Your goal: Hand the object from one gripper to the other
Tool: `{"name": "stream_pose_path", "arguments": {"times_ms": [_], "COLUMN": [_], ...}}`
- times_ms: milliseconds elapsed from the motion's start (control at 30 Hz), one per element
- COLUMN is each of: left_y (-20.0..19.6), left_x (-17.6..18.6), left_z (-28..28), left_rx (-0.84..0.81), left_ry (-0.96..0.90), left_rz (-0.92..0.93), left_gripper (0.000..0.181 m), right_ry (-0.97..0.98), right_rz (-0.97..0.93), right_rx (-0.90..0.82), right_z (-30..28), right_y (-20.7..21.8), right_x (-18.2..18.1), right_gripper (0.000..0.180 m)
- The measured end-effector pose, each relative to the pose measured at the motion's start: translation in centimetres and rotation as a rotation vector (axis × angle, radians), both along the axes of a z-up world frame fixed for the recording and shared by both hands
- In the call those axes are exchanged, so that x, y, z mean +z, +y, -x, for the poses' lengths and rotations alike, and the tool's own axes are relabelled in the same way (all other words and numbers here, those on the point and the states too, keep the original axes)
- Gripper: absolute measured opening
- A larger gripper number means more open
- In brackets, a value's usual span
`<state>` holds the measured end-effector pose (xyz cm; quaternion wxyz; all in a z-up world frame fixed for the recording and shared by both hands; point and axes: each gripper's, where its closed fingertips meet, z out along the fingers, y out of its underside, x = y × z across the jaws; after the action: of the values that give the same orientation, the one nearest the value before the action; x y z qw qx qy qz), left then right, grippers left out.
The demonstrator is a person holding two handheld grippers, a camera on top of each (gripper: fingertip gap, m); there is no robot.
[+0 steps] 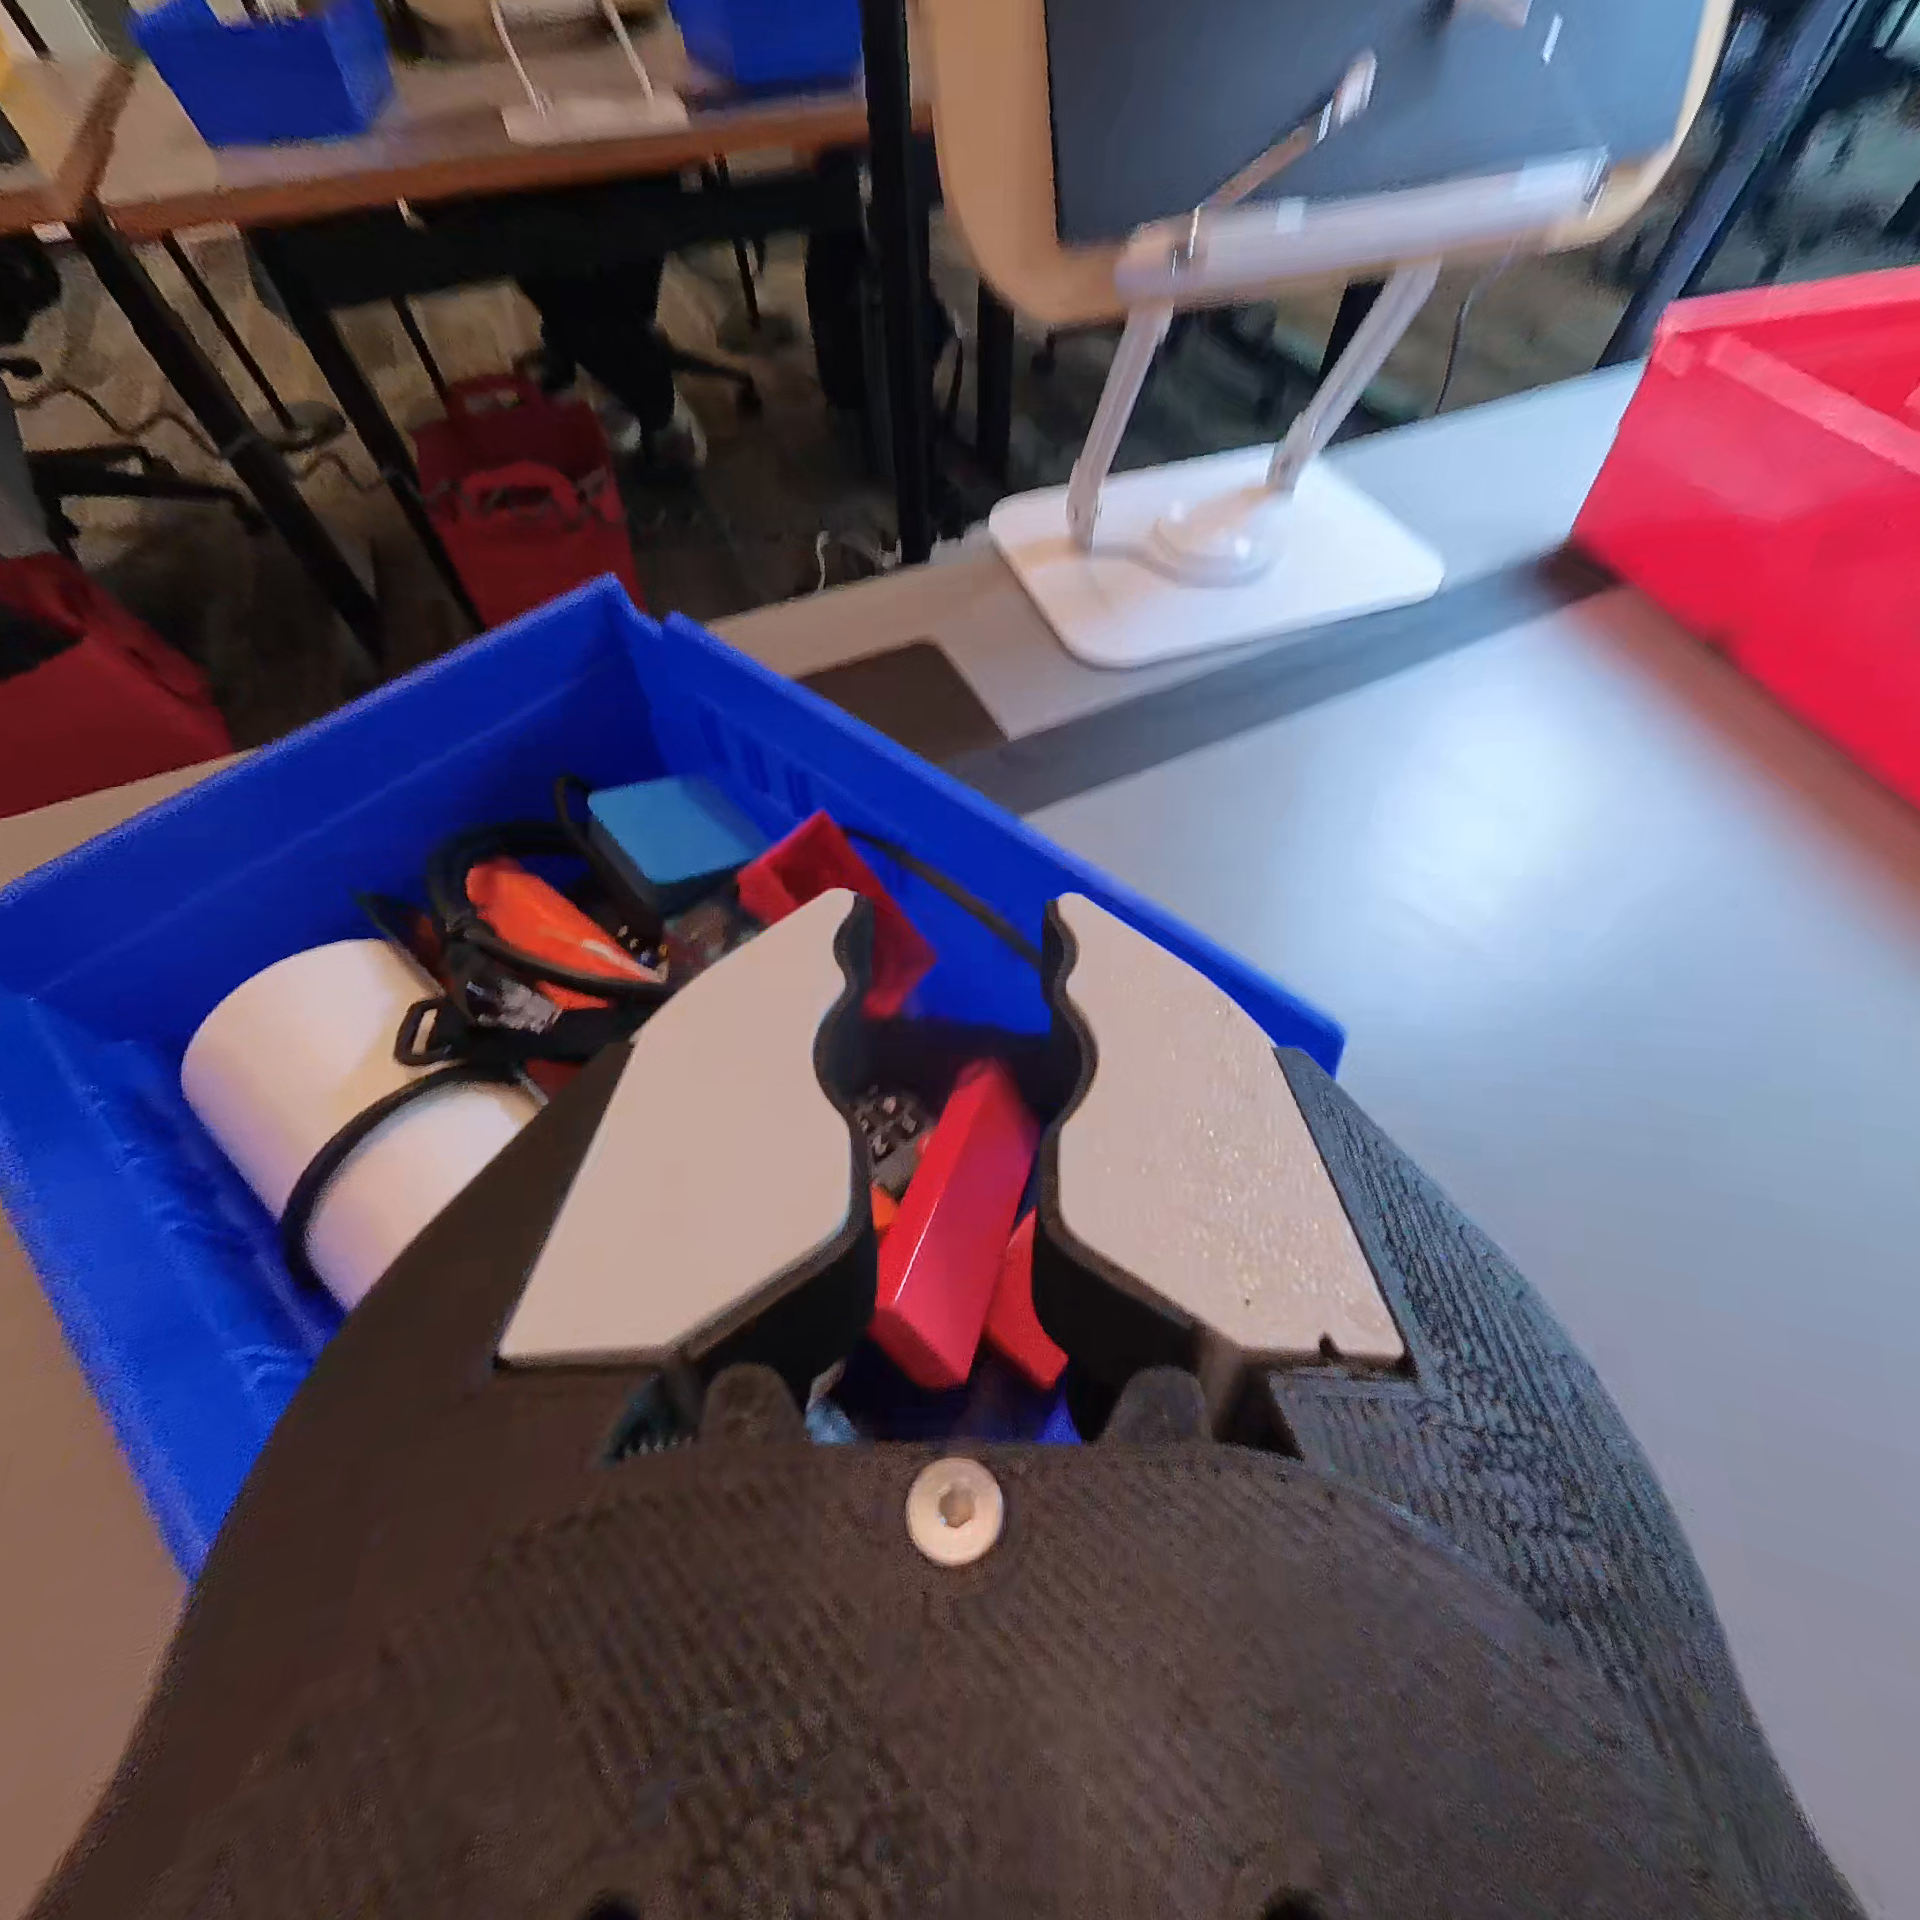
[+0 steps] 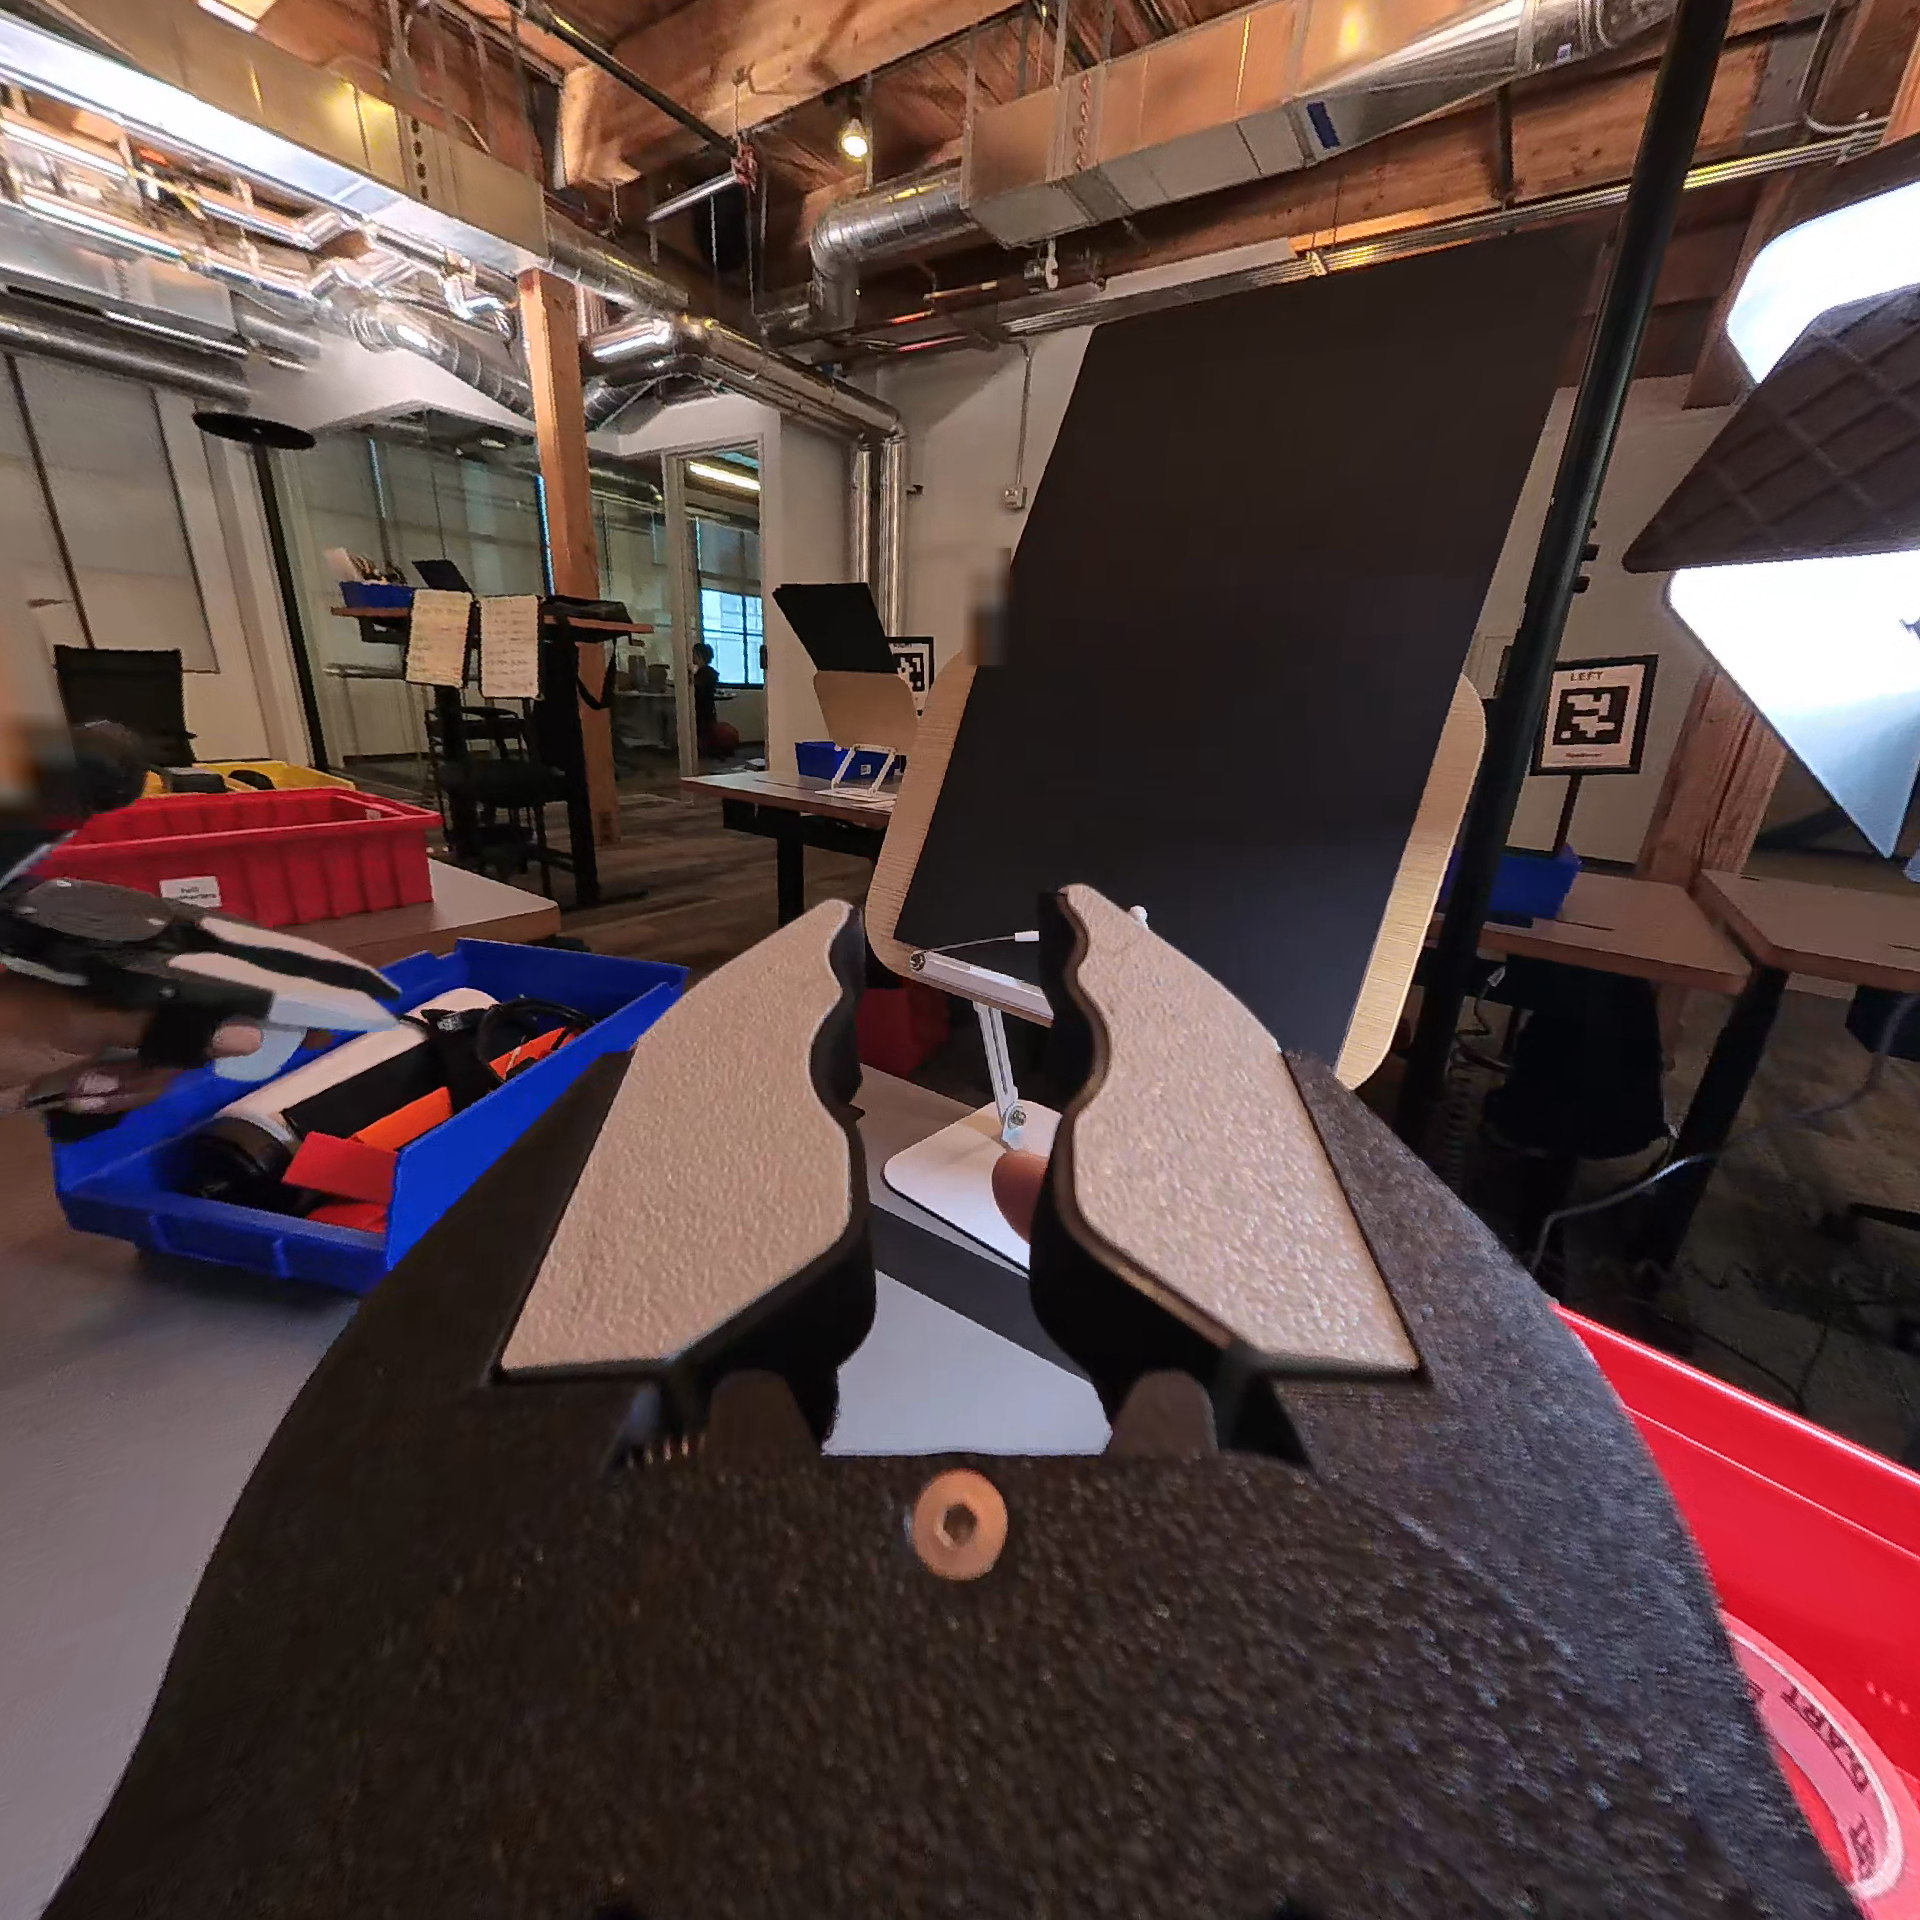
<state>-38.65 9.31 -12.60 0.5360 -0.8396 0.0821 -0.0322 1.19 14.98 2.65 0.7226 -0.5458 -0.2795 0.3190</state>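
Smooth grey tabletop (image 1: 1558,987), cluttered blue plastic bin (image 1: 312,790) under left gripper (image 1: 951,935), jaws parted and empty, right gripper (image 2: 951,925) likewise spread, red plastic bin (image 2: 1787,1507), timber-beamed workshop with ducts (image 2: 883,223), which binned item gets handed over unclear
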Motion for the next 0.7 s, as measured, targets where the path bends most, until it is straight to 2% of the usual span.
{"name": "stream_pose_path", "arguments": {"times_ms": [33, 200, 433, 700], "left_y": [-0.2, -2.4, -4.2, -4.0], "left_x": [-0.9, -5.3, -9.2, -10.1], "left_z": [0.2, 2.0, 2.0, 2.5], "left_rx": [-0.002, -0.004, -0.088, -0.068], "left_ry": [0.055, 0.417, 0.567, 0.737], "left_rz": [0.055, 0.35, 0.58, 0.637], "left_gripper": [0.031, 0.036, 0.034, 0.033], "right_ry": [-0.002, -0.021, -0.082, -0.12], "right_rz": [0.001, -0.011, -0.049, -0.093], "right_rx": [0.002, 0.003, 0.004, -0.007], "right_z": [0.0, 0.2, 0.8, 0.8], "right_y": [0.0, -0.2, -0.4, -1.0], "right_x": [0.0, -0.2, -0.6, -0.2], "right_gripper": [0.032, 0.03, 0.029, 0.029]}}
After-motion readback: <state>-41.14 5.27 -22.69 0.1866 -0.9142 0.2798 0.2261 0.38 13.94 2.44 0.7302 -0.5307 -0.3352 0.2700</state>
